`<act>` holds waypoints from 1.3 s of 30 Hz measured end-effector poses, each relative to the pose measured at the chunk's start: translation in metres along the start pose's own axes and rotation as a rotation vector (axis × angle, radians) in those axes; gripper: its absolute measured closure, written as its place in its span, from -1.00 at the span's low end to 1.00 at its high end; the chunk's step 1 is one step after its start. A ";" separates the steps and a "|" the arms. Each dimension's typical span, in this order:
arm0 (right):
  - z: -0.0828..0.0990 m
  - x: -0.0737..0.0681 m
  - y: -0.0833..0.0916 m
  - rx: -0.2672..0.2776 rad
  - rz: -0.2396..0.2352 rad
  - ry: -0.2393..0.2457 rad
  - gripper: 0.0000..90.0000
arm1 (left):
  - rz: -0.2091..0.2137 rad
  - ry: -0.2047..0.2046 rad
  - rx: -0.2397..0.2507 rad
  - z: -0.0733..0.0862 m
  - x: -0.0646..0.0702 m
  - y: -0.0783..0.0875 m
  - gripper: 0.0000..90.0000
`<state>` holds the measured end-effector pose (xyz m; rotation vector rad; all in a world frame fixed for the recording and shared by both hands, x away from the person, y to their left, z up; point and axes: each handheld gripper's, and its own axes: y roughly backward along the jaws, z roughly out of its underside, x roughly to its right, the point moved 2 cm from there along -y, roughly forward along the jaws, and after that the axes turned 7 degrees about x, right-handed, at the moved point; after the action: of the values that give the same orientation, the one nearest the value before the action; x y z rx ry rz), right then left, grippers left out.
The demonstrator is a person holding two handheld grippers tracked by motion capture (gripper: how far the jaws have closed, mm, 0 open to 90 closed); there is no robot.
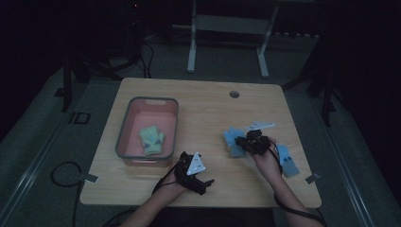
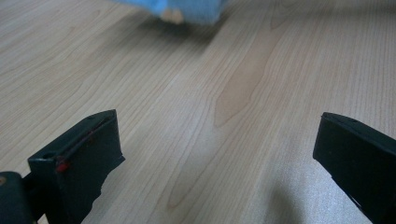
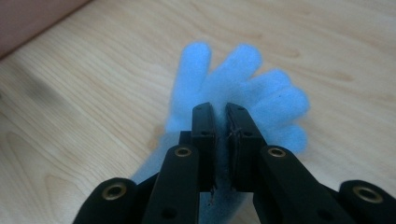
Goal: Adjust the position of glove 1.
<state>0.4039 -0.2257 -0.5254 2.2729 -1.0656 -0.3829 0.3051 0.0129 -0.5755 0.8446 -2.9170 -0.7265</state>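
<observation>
A wooden table (image 1: 203, 104) is seen from above in dim light, with a person's forearms reaching in from the near edge. The right gripper (image 3: 220, 114) is held over a light blue glove (image 3: 243, 88) lying right of the table's middle; in the right gripper view its jaws are seen nearly closed together above the glove's palm, the glove's fingers spread flat on the wood beyond them, and whether any fabric is pinched between them cannot be told. A second light blue glove (image 1: 288, 161) is laid just right of that hand. The left gripper (image 1: 201, 182) is rested low near the front edge, its jaws spread wide apart with bare wood between them. A grey-rimmed pink tub (image 1: 124, 137) is placed on the table's left half, and a pale green glove (image 1: 151, 139) is held inside it.
</observation>
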 end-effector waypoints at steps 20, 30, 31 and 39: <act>0.026 -0.002 -0.029 -0.065 -0.035 -0.008 0.64 | -0.006 -0.008 -0.004 0.001 0.001 0.000 -0.97; 0.018 0.000 -0.019 -0.049 -0.088 0.021 0.45 | -0.004 -0.003 -0.005 0.001 0.000 0.000 -0.97; 0.017 0.000 -0.015 -0.036 -0.094 0.022 0.45 | -0.004 -0.003 -0.002 0.001 0.000 0.000 -0.97; 0.008 0.011 0.019 0.030 -0.090 0.051 0.49 | -0.004 -0.008 -0.007 0.001 0.000 0.000 -0.97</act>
<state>0.3958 -0.2468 -0.5204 2.3506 -0.9516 -0.3458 0.3053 0.0130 -0.5767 0.8487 -2.9186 -0.7412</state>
